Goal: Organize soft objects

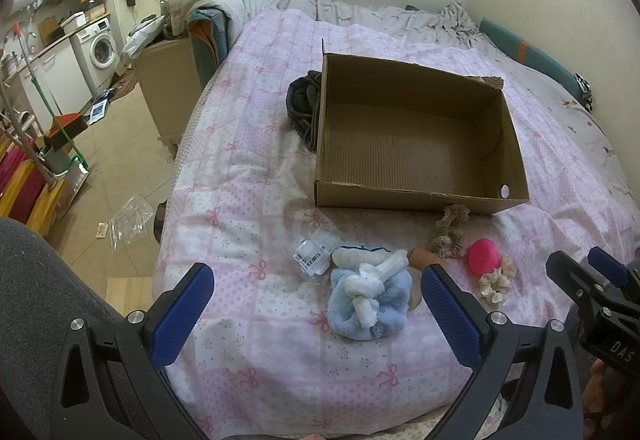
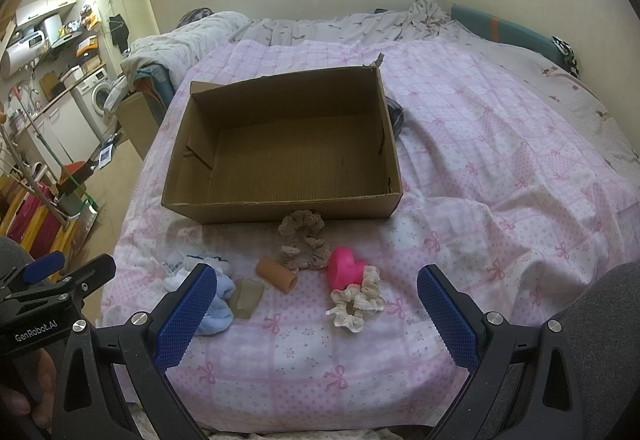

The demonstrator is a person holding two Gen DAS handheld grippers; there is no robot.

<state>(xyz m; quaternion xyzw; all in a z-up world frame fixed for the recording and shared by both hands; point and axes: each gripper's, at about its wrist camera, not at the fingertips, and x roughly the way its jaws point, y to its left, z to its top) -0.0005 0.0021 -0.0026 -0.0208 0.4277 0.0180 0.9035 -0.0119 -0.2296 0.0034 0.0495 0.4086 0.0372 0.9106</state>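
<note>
An open empty cardboard box (image 1: 416, 196) (image 2: 280, 210) sits on the pink bed cover. In front of it lie a blue fluffy bundle with white socks (image 1: 370, 300) (image 2: 218, 314), a beige lace scrunchie (image 1: 450, 232) (image 2: 302, 240), a pink heart (image 1: 484, 256) (image 2: 344, 272), a cream scrunchie (image 1: 496, 280) (image 2: 358, 304), a tan tube (image 2: 277, 274) and a flat beige pad (image 2: 247, 297). My left gripper (image 1: 316, 304) is open just before the blue bundle. My right gripper (image 2: 316, 304) is open before the cream scrunchie. Both are empty.
A dark cloth (image 1: 304, 108) lies against the box's left side. A small plastic bag with a label (image 1: 316, 254) lies by the socks. The bed edge drops to the floor on the left, where a plastic bag (image 1: 130, 220) lies. Crumpled bedding lies at the far end.
</note>
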